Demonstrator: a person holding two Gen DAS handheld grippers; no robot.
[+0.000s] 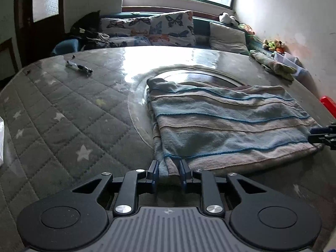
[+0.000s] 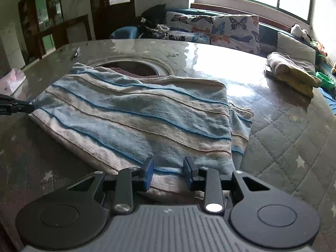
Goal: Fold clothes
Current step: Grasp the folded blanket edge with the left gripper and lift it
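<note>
A blue, white and tan striped cloth [image 1: 226,124] lies folded flat on a round table with a quilted star-pattern cover [image 1: 69,113]. My left gripper [image 1: 169,170] is open with the cloth's near left corner between its fingers. The cloth [image 2: 134,117] also shows in the right wrist view, where my right gripper [image 2: 168,171] is open astride its near edge. The right gripper's tip [image 1: 321,136] shows at the cloth's right corner in the left wrist view. The left gripper's tip [image 2: 14,106] shows at the cloth's left corner.
A glass turntable [image 1: 138,96] sits under the cloth at the table's middle. A small dark tool [image 1: 78,65] lies far left. A folded yellow-green cloth [image 2: 292,73] lies at the far right edge. A bench with butterfly cushions [image 1: 168,29] runs behind the table.
</note>
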